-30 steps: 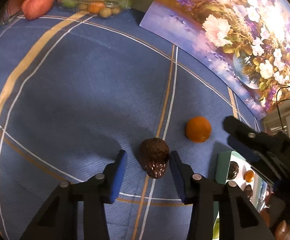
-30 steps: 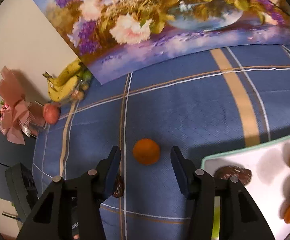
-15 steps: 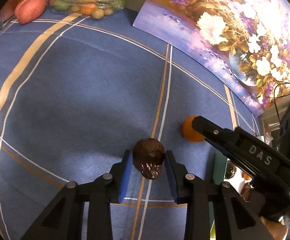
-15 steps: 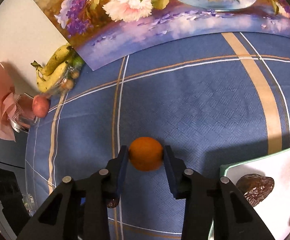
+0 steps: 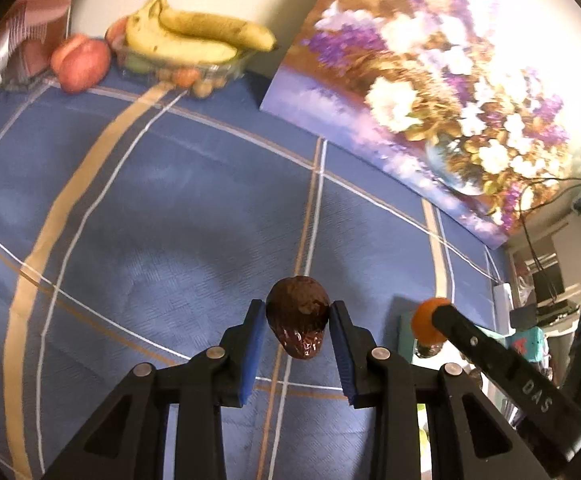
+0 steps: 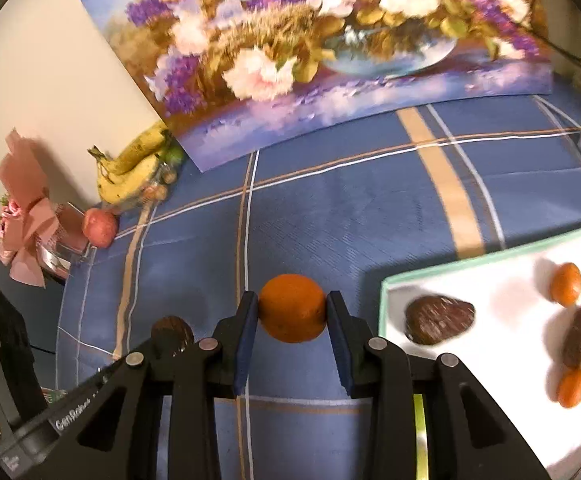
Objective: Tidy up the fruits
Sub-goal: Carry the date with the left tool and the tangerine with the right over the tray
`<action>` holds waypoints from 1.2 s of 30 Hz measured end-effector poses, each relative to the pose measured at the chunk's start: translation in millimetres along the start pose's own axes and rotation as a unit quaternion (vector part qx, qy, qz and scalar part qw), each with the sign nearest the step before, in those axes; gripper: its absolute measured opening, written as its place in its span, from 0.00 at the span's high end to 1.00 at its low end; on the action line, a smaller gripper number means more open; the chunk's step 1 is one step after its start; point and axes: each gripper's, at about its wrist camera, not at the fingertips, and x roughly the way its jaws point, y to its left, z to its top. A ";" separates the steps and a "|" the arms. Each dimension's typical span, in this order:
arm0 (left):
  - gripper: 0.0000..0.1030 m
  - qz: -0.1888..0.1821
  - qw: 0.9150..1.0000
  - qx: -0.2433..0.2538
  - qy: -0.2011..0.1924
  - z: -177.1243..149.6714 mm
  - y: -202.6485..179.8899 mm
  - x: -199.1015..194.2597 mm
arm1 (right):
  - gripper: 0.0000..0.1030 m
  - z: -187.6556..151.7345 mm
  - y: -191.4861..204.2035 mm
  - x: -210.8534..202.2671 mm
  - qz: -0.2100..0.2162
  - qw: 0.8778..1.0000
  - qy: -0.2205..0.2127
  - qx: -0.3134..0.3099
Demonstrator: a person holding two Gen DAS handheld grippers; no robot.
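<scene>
the left tool (image 5: pixel 297 320) is clamped on a dark brown wrinkled fruit (image 5: pixel 297 327), held off the blue checked cloth (image 5: pixel 170 208) on the bench. the right tool (image 6: pixel 292 312) is clamped on an orange (image 6: pixel 292 307), just beside a white tray (image 6: pixel 490 300) already holding similar brown and orange fruits, likely where both belong. bananas (image 5: pixel 194 36) sit far back.

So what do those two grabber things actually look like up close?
Both are alike: the left gripper and right gripper are matte black plastic frames with triangular cut-outs and round silver bolts. Each has two fingers faced with flat blue pads. White lettering runs along their sides. No cables, hands or sleeves show.
</scene>
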 end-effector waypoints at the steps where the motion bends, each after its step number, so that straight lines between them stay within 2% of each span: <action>1: 0.66 0.001 1.000 0.005 -0.003 -0.6 -2.3 -4.0 | 0.65 -3.2 -0.5 -6.3 -0.002 1.000 -0.005 0.000; 10: 0.66 0.000 0.999 0.027 -0.021 -4.9 -17.5 -22.7 | 0.65 -34.4 -11.8 -55.5 -0.047 0.998 -0.035 0.005; 14: 0.66 -0.003 0.999 0.034 -0.022 -6.8 -23.7 -26.4 | 0.65 -45.8 -16.6 -69.4 -0.046 0.998 -0.040 0.012; 21: 0.66 0.013 0.998 0.055 -0.025 -8.3 -32.6 -25.5 | 0.65 -48.7 -23.8 -74.3 -0.041 0.998 -0.040 0.019; 26: 0.66 0.015 0.997 0.074 -0.008 -14.4 -46.1 -14.9 | 0.65 -45.3 -38.9 -73.8 -0.052 0.998 -0.038 0.027; 36: 0.66 -0.034 0.990 0.128 0.052 -46.6 -101.0 6.6 | 0.65 -42.4 -113.2 -90.5 -0.135 0.985 -0.052 0.093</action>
